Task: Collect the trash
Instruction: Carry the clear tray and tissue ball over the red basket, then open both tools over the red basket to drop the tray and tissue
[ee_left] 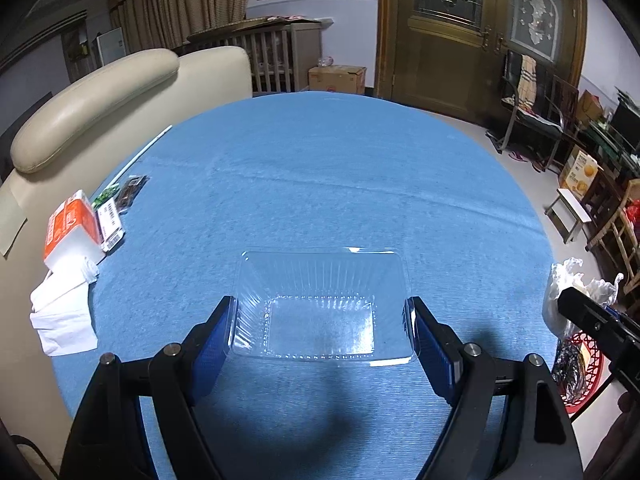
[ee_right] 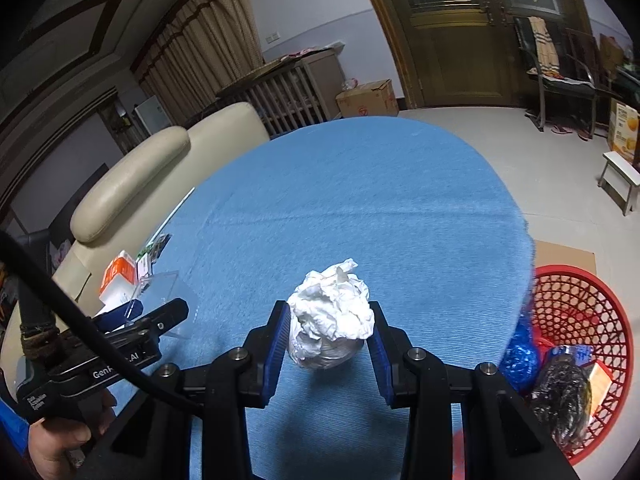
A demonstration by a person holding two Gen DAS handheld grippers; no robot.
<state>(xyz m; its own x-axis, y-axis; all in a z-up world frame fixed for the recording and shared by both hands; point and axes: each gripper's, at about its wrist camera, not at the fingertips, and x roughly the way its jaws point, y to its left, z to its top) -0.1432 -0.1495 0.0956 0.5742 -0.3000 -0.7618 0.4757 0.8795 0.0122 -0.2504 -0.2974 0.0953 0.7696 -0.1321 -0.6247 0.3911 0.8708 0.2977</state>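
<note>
Trash pickup is looking like it's mid-grab on both sides right now, standing here watching. The left gripper (ee_left: 322,322) is sitting spread wide around a clear ribbed plastic tray (ee_left: 324,304) on the blue tablecloth (ee_left: 320,184), with a blue pad at each short side of the tray. Looks like the pads are touching the rim or just about, but I can't tell if it's actually squeezing yet, so I'm calling it open around it.

The right gripper (ee_right: 330,322) is hugging a crumpled white tissue ball (ee_right: 332,312), jaws pressed against both sides of it, so that one is looking gripped. The ball is sitting low near the cloth; whether it's lifted off, I can't say.

The red plastic mesh basket (ee_right: 576,312) is waiting on the floor just past the table's right edge, already holding some dark and blue wrappers. My guess is the next move is carrying the tissue over the edge and letting go above the basket, then closing on the tray gently since thin plastic like that probably flexes or pops out.

Over on the far left, an orange and white carton (ee_left: 72,224) and a flat white napkin (ee_left: 64,312) are lying well apart from both grippers.
</note>
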